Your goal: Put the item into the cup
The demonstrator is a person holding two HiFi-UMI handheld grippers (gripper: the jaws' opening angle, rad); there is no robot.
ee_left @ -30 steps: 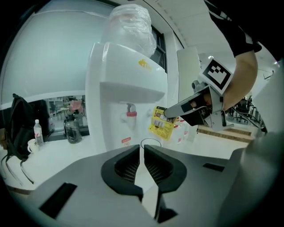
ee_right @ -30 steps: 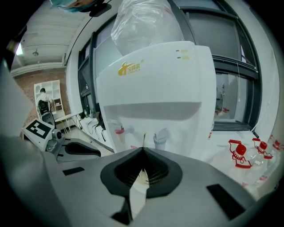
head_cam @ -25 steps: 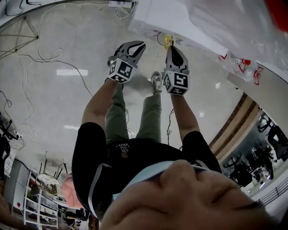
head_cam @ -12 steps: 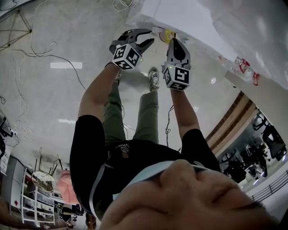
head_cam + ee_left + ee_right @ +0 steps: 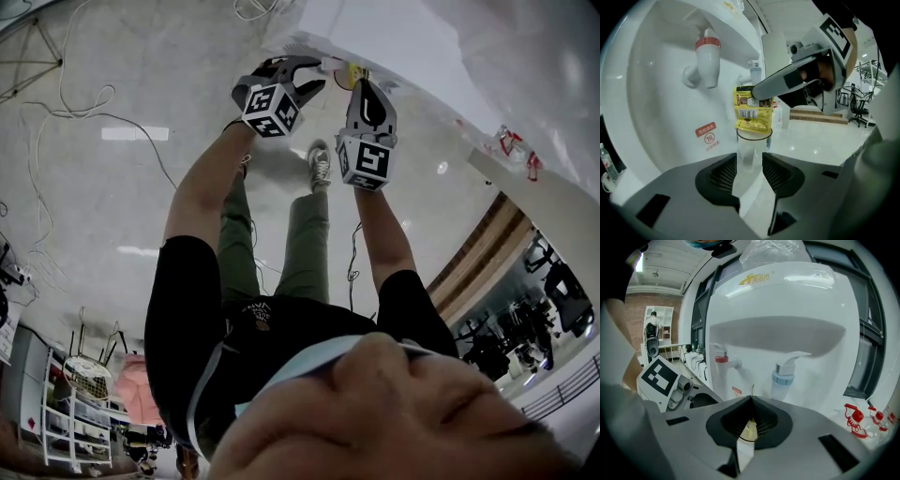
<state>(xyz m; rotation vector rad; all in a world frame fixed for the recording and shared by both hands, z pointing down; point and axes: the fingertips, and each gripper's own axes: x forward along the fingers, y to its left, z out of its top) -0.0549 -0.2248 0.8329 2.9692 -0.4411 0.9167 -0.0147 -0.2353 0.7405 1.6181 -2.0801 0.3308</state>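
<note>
A clear plastic cup stands upright under the white water dispenser. My left gripper is open, one pad on each side of the cup's lower part. Its jaws have just been opening and do not press the cup. My right gripper is shut on the top edge of a yellow packet, which hangs just above the cup's rim. In the right gripper view the packet shows below the closed jaws of the right gripper. The head view shows the left gripper and the right gripper side by side at the dispenser.
A red-capped tap juts out above and left of the cup, and a blue-capped tap sits beside it. Red-capped bottles stand at the right. Cables trail over the glossy floor.
Both grippers have moved in toward the dispenser. The left one travelled further, rolled a little, and its jaws now stand wider apart. The right gripper still holds the yellow packet.
</note>
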